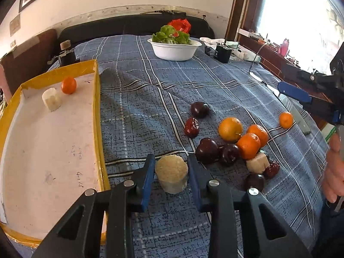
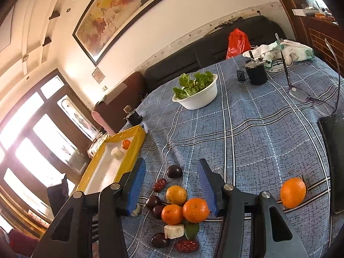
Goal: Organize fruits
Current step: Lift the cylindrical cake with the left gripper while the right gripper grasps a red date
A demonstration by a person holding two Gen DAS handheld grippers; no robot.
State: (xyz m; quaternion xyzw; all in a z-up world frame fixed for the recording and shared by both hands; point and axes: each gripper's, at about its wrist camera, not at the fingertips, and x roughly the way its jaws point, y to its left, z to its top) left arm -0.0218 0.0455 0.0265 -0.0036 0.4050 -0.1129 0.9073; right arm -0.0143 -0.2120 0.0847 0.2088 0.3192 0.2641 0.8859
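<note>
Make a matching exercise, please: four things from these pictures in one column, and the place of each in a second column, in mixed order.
Things:
1. lettuce
2. small orange
3. pale sugarcane piece
4. lone mandarin

Places:
A. between the fingers of the left gripper
B. in the white bowl
C. on the blue cloth, apart from the fruit pile
D. in the yellow-rimmed tray, beside a white chunk

Pairs: 1-B, 2-D, 3-A, 4-C
</note>
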